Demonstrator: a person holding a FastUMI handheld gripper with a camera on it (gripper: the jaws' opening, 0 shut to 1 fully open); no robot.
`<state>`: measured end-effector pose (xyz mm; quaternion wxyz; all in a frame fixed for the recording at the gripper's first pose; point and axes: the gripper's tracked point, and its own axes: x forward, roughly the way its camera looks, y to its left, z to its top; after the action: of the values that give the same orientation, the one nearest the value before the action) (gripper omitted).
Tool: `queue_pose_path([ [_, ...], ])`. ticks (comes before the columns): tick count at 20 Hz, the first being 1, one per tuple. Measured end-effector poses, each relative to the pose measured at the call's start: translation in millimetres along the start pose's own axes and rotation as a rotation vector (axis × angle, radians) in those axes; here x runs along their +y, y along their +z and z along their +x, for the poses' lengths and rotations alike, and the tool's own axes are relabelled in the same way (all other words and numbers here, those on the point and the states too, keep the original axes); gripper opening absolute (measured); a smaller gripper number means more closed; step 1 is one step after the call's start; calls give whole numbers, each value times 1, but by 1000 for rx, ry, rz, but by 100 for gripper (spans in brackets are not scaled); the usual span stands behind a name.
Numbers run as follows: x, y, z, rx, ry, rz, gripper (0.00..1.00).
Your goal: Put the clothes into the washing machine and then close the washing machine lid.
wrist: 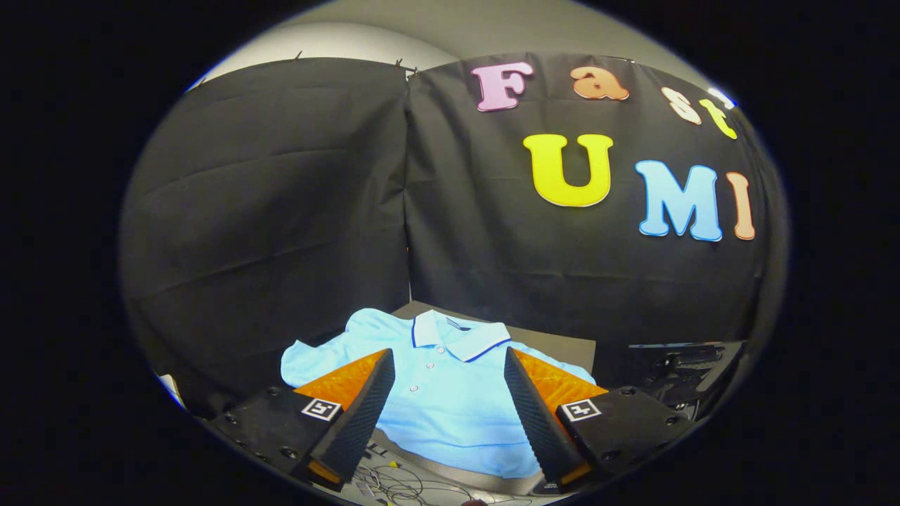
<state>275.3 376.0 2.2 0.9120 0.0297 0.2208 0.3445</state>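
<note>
1. Wide-spread, the black two-finger gripper with orange-backed ribbed pads (447, 379) holds nothing and hovers over the shirt.
2. Laid flat on a dark table top (555, 348), the light-blue polo shirt with a white, navy-trimmed collar (443, 400) shows between and beyond the fingers, collar toward the black cloth wall.
3. Loose thin cables (394, 485) lie just below the shirt's hem.
4. Risk, as I judge it: a shallow pinch would catch one cloth layer, so the shirt trails, slips free or drags the cables.

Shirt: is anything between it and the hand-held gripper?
Nothing visible. The hand-held gripper is open, its fingers spread over the light blue shirt, which lies flat between and ahead of them.
</note>
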Motion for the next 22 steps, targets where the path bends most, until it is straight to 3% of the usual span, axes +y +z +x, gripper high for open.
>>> queue_pose_path([
  [13, 10, -35, 99, 305, 85, -77, 96],
  [22, 8, -72, 131, 481, 88, -82, 96],
])
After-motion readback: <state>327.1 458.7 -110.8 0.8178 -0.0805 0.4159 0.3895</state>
